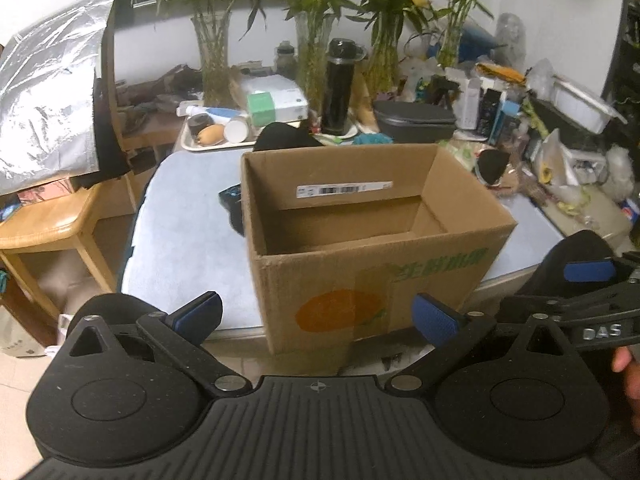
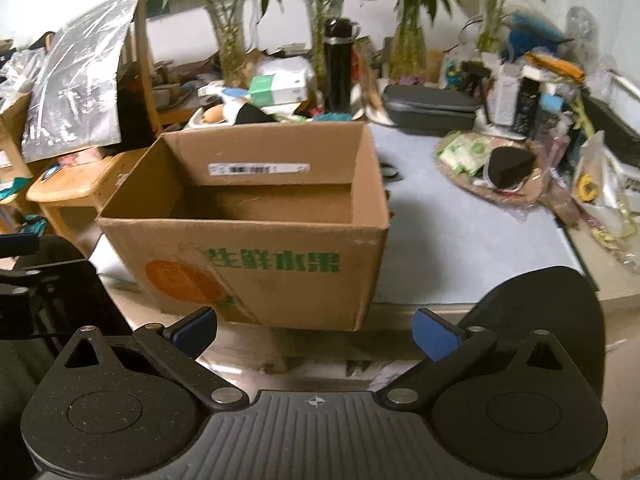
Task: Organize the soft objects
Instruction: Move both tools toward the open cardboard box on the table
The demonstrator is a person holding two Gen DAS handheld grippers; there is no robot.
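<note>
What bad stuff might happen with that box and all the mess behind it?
The box sits right at the table edge, its front seemingly past it, so a nudge might tip it off. Reaching behind it could knock over the tall black bottle or the glass vases. Both grippers' jaws are open and empty, so nothing can drop yet.

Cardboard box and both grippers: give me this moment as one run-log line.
left gripper open, holding nothing | right gripper open, holding nothing | cardboard box upright on table edge, open, looks empty | black soft object on table, right of box
</note>
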